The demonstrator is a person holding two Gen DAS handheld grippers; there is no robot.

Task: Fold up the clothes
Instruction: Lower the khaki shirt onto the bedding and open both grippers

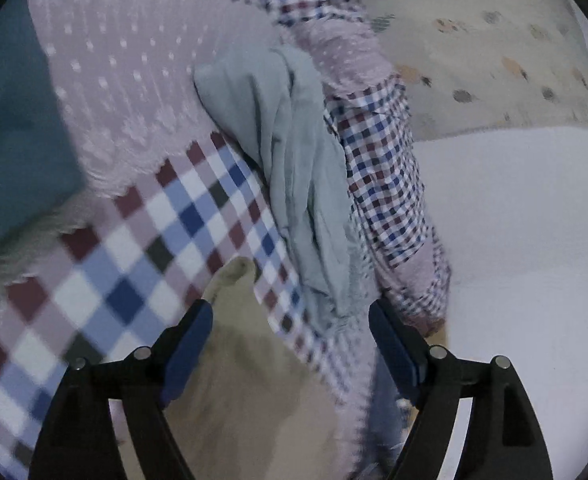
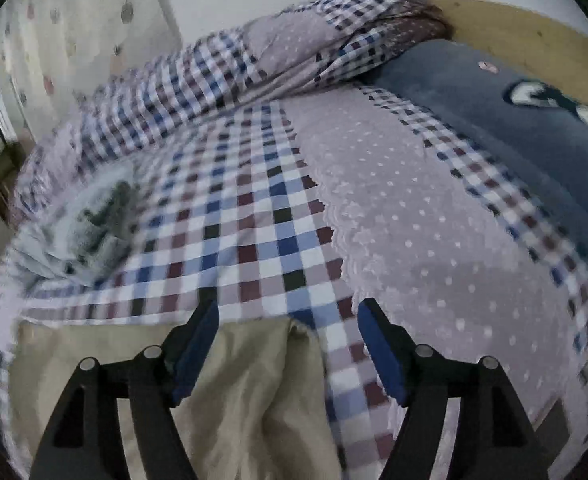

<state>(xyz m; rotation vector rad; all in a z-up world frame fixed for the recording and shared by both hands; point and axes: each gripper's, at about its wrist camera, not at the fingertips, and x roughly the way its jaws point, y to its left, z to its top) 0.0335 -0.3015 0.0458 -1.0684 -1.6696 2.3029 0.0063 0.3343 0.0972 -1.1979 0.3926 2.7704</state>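
My left gripper (image 1: 289, 340) stands wide apart, with nothing pinched between its blue pads. My right gripper (image 2: 287, 340) is just as wide and just as empty. Both hang low over the same beige garment (image 2: 249, 392), which lies on the checked bedspread (image 2: 237, 216). In the right view it spreads from between the jaws toward the left finger, its far edge running crosswise just ahead of the tips, with one corner close in front of the gap. In the left view it sits between the fingers and runs away from me into a narrow end; I take that for its long axis, though blur makes it hard to be sure. Neither hand is clearly nearer; both are right above it.

Further out, a pale grey-green garment (image 1: 294, 168) lies bunched on the spread just ahead of the left jaws, beside a heaped checked quilt (image 1: 378, 168). A dark blue pillow (image 2: 506, 128) lies beyond the right hand.

Whether the beige piece is laid out for a fold or already folded over, I cannot tell. I see no basket or bin.
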